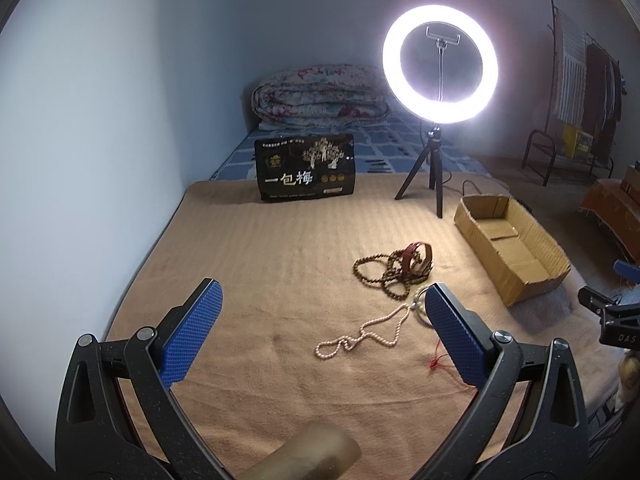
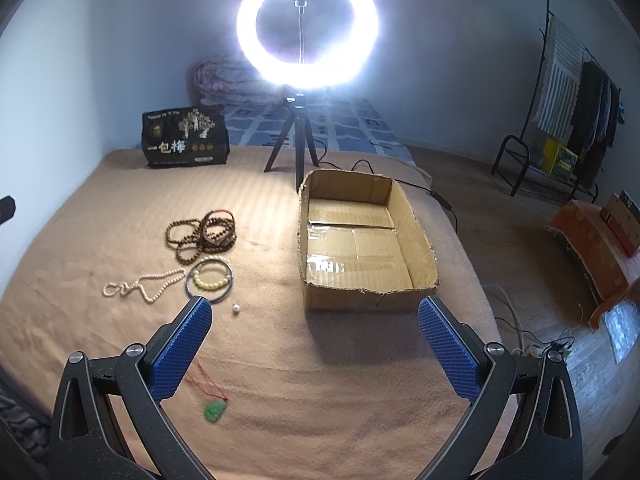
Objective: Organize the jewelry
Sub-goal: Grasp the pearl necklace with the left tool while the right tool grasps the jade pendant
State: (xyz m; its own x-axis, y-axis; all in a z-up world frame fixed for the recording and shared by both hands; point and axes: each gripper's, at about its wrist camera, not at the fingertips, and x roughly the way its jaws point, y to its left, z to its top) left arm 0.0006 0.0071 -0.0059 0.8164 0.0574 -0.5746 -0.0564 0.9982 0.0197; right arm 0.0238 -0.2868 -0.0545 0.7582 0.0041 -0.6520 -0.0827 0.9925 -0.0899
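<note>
Jewelry lies on a tan blanket [image 1: 280, 248]. A pearl necklace [image 1: 362, 332] [image 2: 144, 282] sits near a tangle of brown bead strands [image 1: 384, 274] [image 2: 192, 236] with a red-brown band [image 1: 416, 254]. A silver bangle around a yellow bead bracelet [image 2: 210, 280], a loose pearl [image 2: 236, 309] and a green pendant on red cord [image 2: 214, 410] lie nearby. An empty cardboard box [image 2: 360, 240] [image 1: 508, 248] stands to the right. My left gripper [image 1: 320, 308] hangs open above the pearl necklace. My right gripper [image 2: 314, 320] is open in front of the box, holding nothing.
A lit ring light on a tripod [image 2: 306, 24] [image 1: 440, 64] stands behind the box. A black snack bag [image 1: 306, 168] [image 2: 186, 136] stands at the blanket's far edge, a folded quilt [image 1: 320, 92] behind it. A clothes rack [image 2: 572, 112] and cables [image 2: 520, 332] are on the floor right.
</note>
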